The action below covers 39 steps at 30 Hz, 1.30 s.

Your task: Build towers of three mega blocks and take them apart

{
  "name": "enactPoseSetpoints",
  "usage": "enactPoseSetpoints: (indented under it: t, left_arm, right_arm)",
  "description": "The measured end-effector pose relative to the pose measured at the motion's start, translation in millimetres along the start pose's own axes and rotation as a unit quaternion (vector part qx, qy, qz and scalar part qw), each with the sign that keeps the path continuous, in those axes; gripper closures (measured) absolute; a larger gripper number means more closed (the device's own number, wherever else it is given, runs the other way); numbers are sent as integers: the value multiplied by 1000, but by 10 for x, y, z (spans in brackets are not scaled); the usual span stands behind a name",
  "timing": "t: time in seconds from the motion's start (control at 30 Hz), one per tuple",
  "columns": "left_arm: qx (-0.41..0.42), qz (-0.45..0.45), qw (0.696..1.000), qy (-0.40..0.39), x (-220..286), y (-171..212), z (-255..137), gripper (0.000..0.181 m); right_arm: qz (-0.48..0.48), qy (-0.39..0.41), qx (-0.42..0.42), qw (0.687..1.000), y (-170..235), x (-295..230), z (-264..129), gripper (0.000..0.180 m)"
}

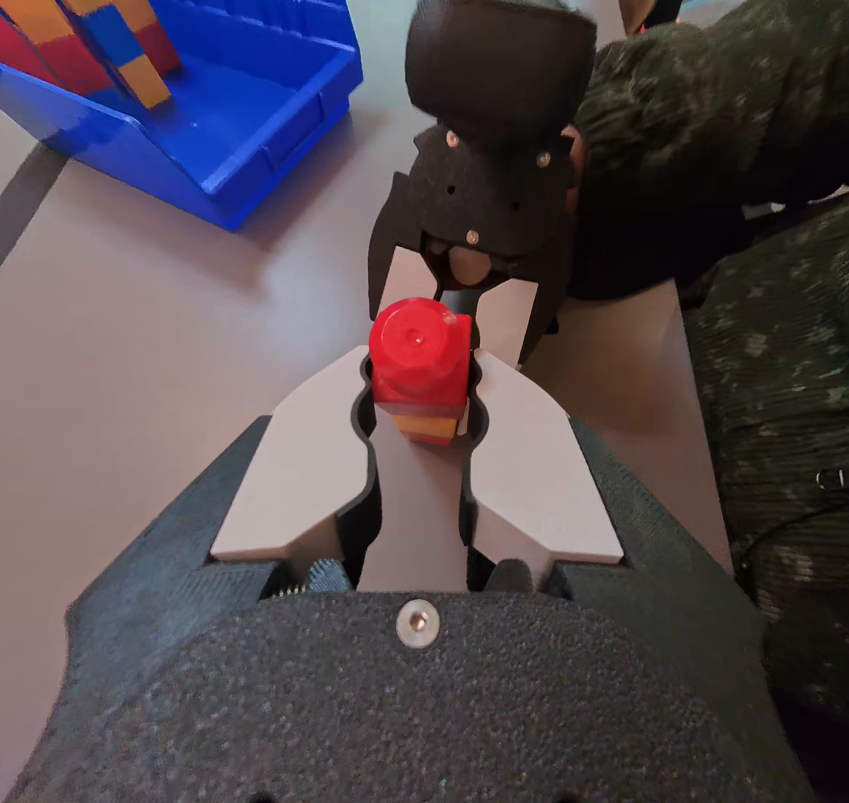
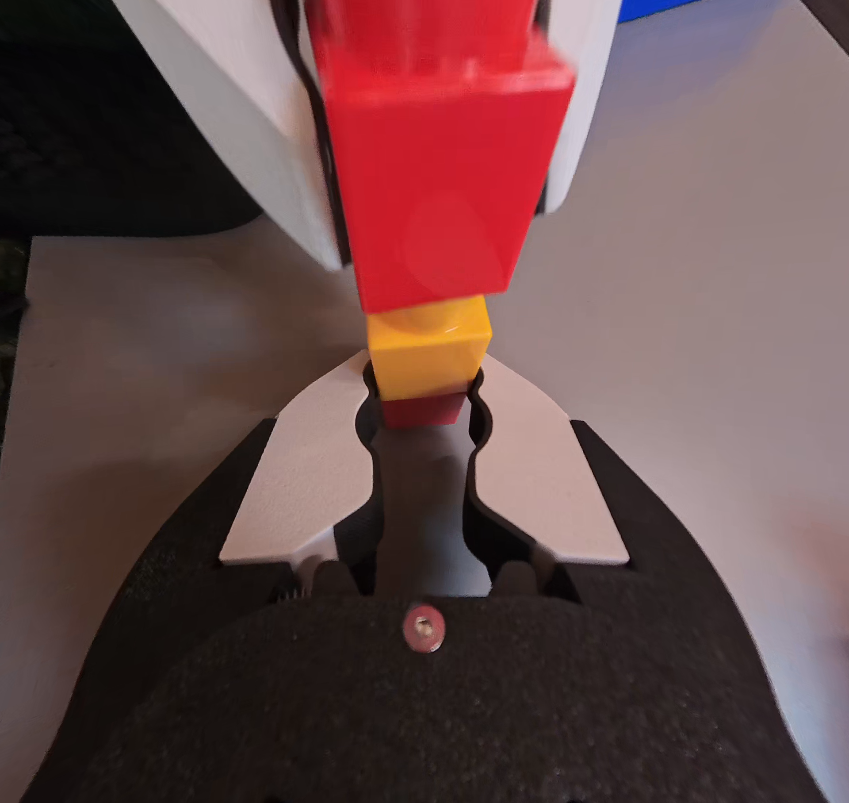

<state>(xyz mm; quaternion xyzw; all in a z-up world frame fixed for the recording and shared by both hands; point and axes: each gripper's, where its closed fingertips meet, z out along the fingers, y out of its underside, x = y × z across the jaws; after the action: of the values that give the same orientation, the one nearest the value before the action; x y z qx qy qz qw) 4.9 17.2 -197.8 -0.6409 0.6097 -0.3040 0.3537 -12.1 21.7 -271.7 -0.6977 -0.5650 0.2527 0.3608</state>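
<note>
Between both sets of fingertips, a tower of three blocks is standing on the grey table (image 1: 138, 367): a red top block (image 1: 420, 358), a yellow middle block (image 2: 429, 353) and a dark red bottom block (image 2: 422, 408). From above, the left gripper (image 1: 420, 367) is clamping the red top block between its white fingers (image 1: 321, 436). Lower down, the right gripper (image 2: 425, 378) is pinching the yellow middle block at its tips, jaws narrow. Farther back on the left, a blue bin (image 1: 257, 105) is holding several finished towers (image 1: 92, 41) leaning inside it. A dark patterned sleeve (image 1: 735, 160) is showing behind the right gripper.
</note>
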Motion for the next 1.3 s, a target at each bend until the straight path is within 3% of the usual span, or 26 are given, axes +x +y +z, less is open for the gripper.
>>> enactPoseSetpoints:
  t: [0.9,1.3]
  left_arm:
    - [12,7,1000,21,94,10,93,143]
    - [63,-10,997,51,63,-25,78,144]
  right_arm:
    - [20,-24,25,999,-43,-133,-42,144]
    - [30,-29,31,999,-44,-102,-65,143]
